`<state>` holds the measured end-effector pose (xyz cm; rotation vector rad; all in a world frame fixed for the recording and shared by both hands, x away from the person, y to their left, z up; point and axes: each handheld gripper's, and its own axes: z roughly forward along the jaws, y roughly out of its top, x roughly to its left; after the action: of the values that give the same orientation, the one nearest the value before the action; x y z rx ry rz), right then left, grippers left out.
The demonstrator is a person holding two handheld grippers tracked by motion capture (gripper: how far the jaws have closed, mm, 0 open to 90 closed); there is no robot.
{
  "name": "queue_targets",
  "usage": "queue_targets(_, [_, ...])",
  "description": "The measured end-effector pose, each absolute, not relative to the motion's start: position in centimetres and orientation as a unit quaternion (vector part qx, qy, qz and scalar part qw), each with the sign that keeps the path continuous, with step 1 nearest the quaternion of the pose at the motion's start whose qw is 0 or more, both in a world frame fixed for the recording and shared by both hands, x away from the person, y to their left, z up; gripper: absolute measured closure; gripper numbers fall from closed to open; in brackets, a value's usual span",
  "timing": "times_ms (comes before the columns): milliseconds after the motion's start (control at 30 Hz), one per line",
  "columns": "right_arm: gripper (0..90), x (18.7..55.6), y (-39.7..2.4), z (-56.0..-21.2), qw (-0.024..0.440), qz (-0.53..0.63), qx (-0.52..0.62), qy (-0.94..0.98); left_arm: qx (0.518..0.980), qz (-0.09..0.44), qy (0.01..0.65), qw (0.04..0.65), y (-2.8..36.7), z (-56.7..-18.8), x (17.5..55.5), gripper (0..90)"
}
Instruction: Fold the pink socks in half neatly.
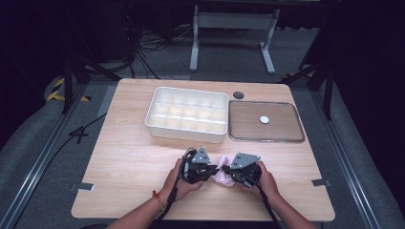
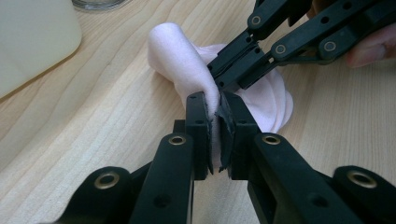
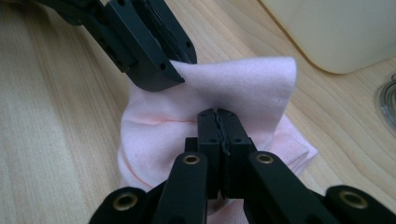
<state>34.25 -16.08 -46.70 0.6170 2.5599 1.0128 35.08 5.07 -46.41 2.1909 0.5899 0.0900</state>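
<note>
The left gripper (image 2: 214, 119) is clamped on a fold of the soft pink cloth (image 2: 184, 60), and the right gripper (image 3: 219, 123) pinches the same cloth close beside it, jaws nearly meeting. The cloth sits bunched between them at the near middle of the pale wooden bench (image 1: 129, 157), its ribbed hem resting on the grain. Beyond it stands a white plastic tray (image 1: 186, 129) divided into compartments, with a clear rounded lid (image 1: 265, 137) lying flat just right of it.
</note>
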Motion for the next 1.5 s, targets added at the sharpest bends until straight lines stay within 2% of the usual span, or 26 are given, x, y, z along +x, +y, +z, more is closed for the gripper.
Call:
queue_targets(167, [88.5,34.7,-17.1,-45.6,0.178,0.362,0.233,0.885,0.876,0.04,0.237,0.418,5.1,-46.4,35.2,82.3])
queue_targets(633, [87.6,35.3,-16.4,-47.0,0.174,0.353,0.226,0.891,0.876,0.061,0.231,0.42,4.5,-46.0,35.0,81.5])
queue_targets(967, [83.8,34.1,-17.0,-45.8,0.16,0.339,0.199,0.906,0.879,0.081,0.233,0.408,4.7,-45.7,35.1,82.1])
queue_targets(1367, [87.0,34.0,-16.4,-46.7,0.157,0.337,0.205,0.906,0.879,0.088,0.217,0.416,3.4,-45.6,34.6,80.8])
queue_targets(1500, [82.2,34.2,-16.8,-46.5,0.149,0.352,0.211,0.899,0.879,0.092,0.218,0.414,3.5,-45.6,34.7,81.5])
